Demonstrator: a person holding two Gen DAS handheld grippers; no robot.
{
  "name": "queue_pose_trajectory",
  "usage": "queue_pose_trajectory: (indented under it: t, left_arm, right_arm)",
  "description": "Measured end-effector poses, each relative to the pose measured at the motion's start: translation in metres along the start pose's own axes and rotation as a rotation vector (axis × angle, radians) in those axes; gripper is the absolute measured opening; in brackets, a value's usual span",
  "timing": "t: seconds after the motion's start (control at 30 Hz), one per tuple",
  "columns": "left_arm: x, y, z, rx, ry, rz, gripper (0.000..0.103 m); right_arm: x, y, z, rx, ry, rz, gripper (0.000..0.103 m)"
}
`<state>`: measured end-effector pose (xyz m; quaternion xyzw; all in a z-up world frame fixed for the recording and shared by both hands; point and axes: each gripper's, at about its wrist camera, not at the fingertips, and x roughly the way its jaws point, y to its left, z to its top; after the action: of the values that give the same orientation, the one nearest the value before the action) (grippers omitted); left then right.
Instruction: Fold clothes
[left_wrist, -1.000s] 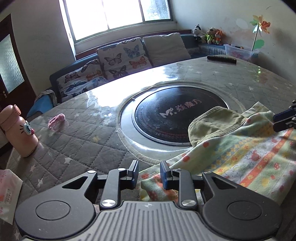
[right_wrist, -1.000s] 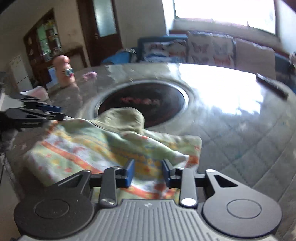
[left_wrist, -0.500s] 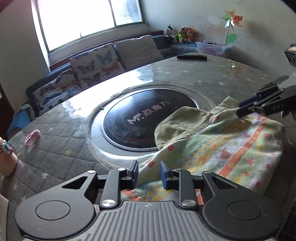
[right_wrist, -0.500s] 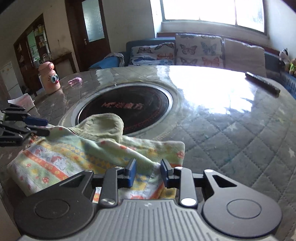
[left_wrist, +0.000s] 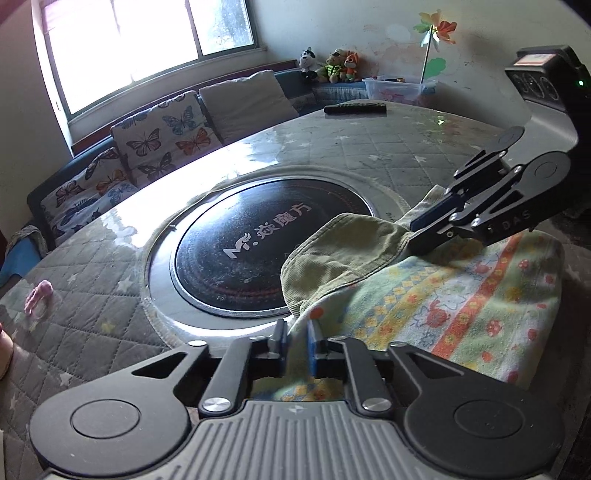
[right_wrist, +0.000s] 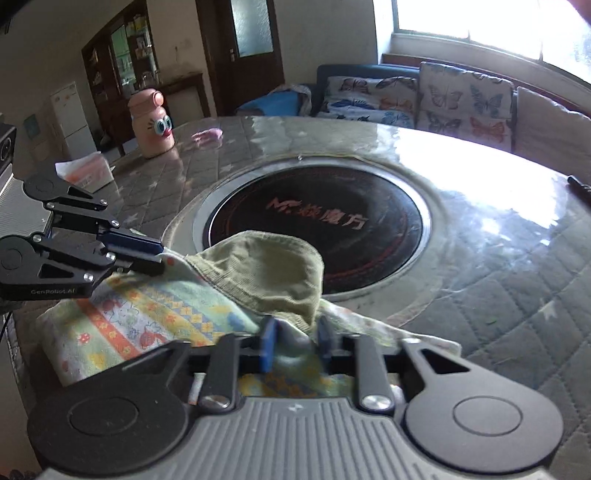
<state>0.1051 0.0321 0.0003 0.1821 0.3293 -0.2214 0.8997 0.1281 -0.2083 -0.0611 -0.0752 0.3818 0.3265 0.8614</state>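
A patterned green, yellow and orange cloth (left_wrist: 461, 306) lies folded on the quilted round table, with an olive-green layer (left_wrist: 343, 254) on top near the black round hob. It also shows in the right wrist view (right_wrist: 147, 317). My left gripper (left_wrist: 296, 341) is narrowly closed on the cloth's near edge, and it shows in the right wrist view (right_wrist: 147, 251) at the cloth's left corner. My right gripper (right_wrist: 293, 341) has cloth bunched between its fingers, which stand a little apart. In the left wrist view it (left_wrist: 417, 229) pinches the far edge.
A black round hob (left_wrist: 269, 243) sits in the table's middle. A pink bottle with eyes (right_wrist: 151, 125), a tissue pack (right_wrist: 88, 171) and a small pink item (right_wrist: 208, 134) stand at the table's left. A black remote (left_wrist: 354, 108) lies at the far edge. A sofa with butterfly cushions (left_wrist: 159, 136) is behind.
Both grippers have moved closer to the cloth and to each other. The left fingers have narrowed onto the cloth edge. The right gripper now holds a bunched fold.
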Motion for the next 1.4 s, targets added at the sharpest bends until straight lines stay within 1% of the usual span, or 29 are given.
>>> queue_pose_trajectory:
  t: [0.07,0.1,0.23,0.27,0.33,0.43,0.53,0.6,0.67,0.7,0.77,0.87,0.97,1.03,1.07,1.2,1.27,1.4]
  left_arm:
    - [-0.002,0.0,0.0,-0.001,-0.015,0.017,0.001]
    - [-0.006,0.001,0.001,-0.009,-0.03,0.027,0.001]
    - [-0.019,0.009,0.008,-0.048,-0.09,0.076,0.0]
    - [-0.019,0.013,0.01,-0.068,-0.092,0.072,0.0]
    - [-0.017,0.018,0.014,-0.118,-0.075,0.031,0.0]
    - [-0.012,0.011,0.015,-0.122,-0.061,-0.001,0.001]
    - [-0.008,0.002,0.014,-0.124,-0.045,-0.053,0.005]
    - [-0.001,-0.005,0.014,-0.111,-0.023,-0.066,0.005]
    - [0.009,-0.008,0.012,-0.104,0.004,-0.057,0.005]
    - [0.013,-0.008,0.012,-0.108,0.017,-0.045,0.005]
    - [0.017,-0.004,0.009,-0.121,0.022,-0.037,0.005]
    - [0.019,-0.002,0.01,-0.126,0.02,-0.031,0.005]
    - [0.02,-0.003,0.009,-0.12,0.02,-0.018,0.005]
    - [0.019,-0.003,0.008,-0.126,0.02,-0.011,0.005]
    - [0.018,-0.004,0.009,-0.13,0.02,-0.007,0.005]
    - [0.001,-0.008,0.01,-0.146,-0.001,0.003,0.005]
    - [-0.012,-0.015,0.01,-0.149,-0.023,-0.01,0.005]
    - [-0.036,-0.04,0.006,-0.135,-0.061,-0.051,0.006]
  right_arm:
    - [-0.002,0.005,0.0,-0.016,-0.006,-0.013,0.008]
    - [-0.005,0.009,0.002,-0.032,-0.023,-0.022,0.007]
    - [-0.024,0.017,0.016,-0.068,-0.122,-0.04,0.006]
    - [-0.025,0.018,0.019,-0.075,-0.136,-0.044,0.006]
    - [-0.016,0.016,0.02,-0.072,-0.122,-0.061,0.006]
    - [0.005,0.011,0.013,-0.066,-0.069,-0.077,0.007]
    - [0.013,0.009,0.007,-0.062,-0.066,-0.074,0.009]
    - [0.008,0.008,0.007,-0.049,-0.083,-0.073,0.01]
    - [0.0,0.007,0.007,-0.029,-0.1,-0.081,0.012]
    - [-0.006,0.007,0.007,-0.017,-0.109,-0.075,0.014]
    - [-0.014,0.008,0.004,-0.004,-0.116,-0.055,0.014]
    - [-0.021,0.014,-0.007,-0.014,-0.091,-0.021,0.014]
    - [-0.014,0.01,-0.016,-0.009,-0.065,-0.054,0.014]
    - [-0.009,-0.002,-0.02,0.037,-0.062,-0.074,0.011]
    - [-0.011,-0.007,-0.02,0.06,-0.075,-0.08,0.01]
    - [-0.026,-0.006,-0.016,0.078,-0.097,-0.099,0.015]
    - [-0.034,0.005,-0.018,0.044,-0.104,-0.077,0.015]
    - [-0.042,0.038,-0.022,-0.008,-0.113,-0.002,0.015]
